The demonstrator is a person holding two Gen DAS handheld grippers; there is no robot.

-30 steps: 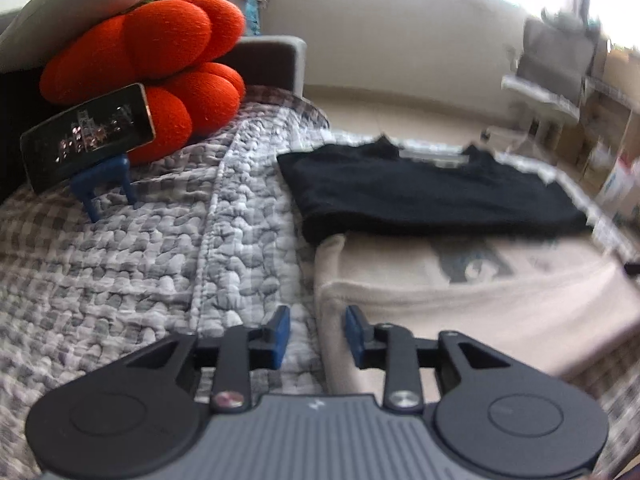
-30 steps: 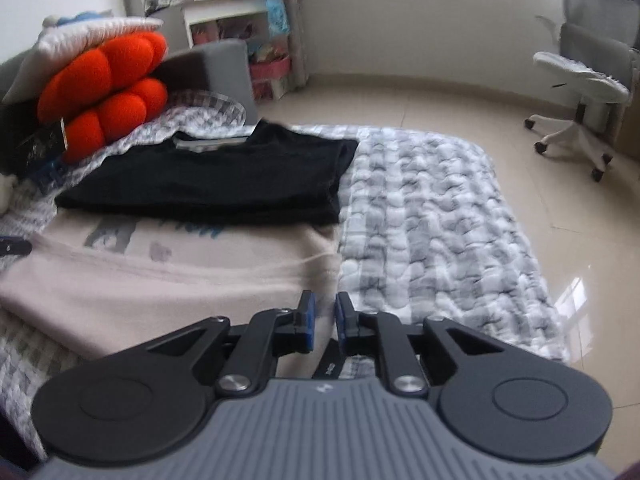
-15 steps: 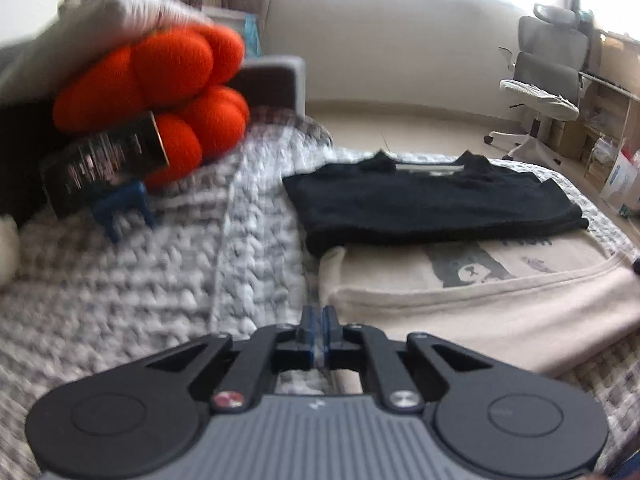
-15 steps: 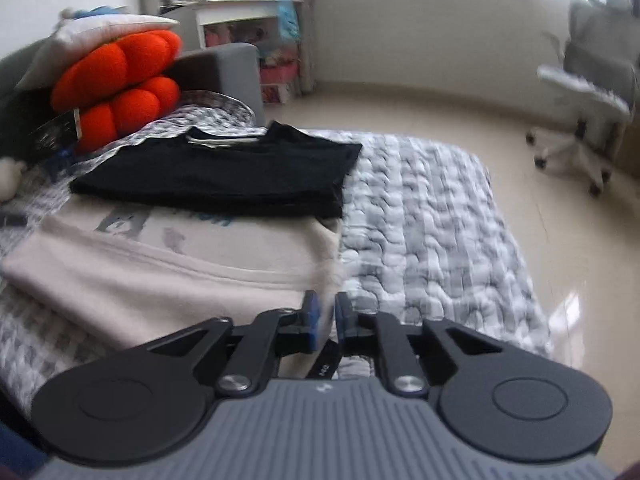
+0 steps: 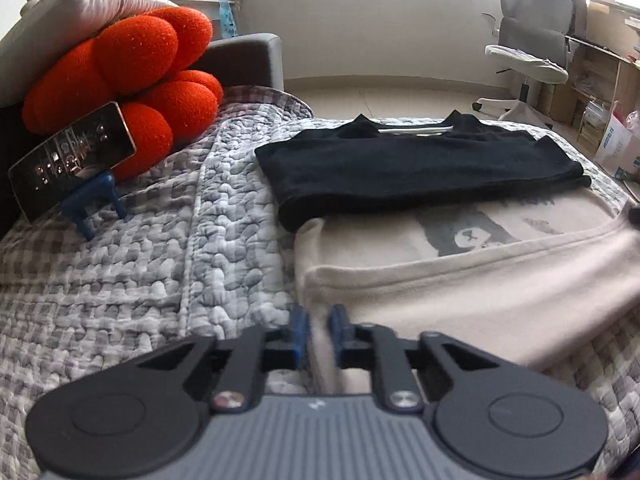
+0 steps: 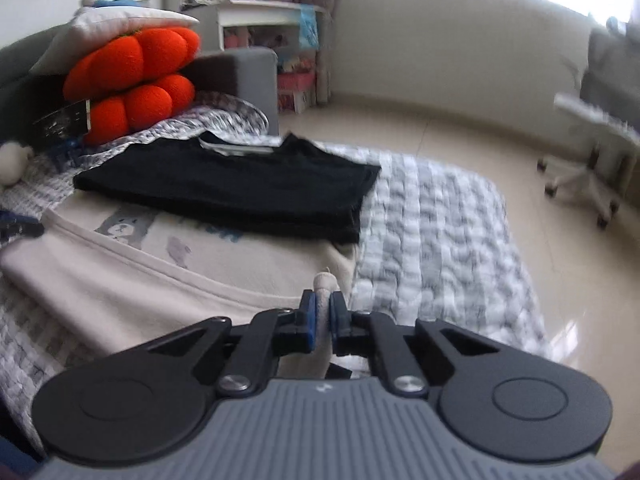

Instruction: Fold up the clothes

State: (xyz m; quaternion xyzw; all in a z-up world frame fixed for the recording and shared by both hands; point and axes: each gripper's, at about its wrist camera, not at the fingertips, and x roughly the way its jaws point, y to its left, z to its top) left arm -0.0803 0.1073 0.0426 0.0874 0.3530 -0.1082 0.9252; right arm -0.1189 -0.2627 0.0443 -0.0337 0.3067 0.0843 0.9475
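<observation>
Since a second ago both jaws have narrowed: the left gripper [image 5: 318, 330] pinches the cream printed sweatshirt's [image 5: 460, 280] near corner on the quilted bed [image 5: 160, 240]; the right gripper [image 6: 323, 320] is closing on its other corner. Thin bites could slip when lifted.

A folded shirt [image 5: 420, 168] lies behind a folded sweater [image 5: 460, 280] on the quilt [image 5: 160, 260].

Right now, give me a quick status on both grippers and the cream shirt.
Left gripper shut on cream shirt, near corner. Right gripper closing, pinching its other near corner. Black shirt lies folded over the cream shirt's far edge.
</observation>
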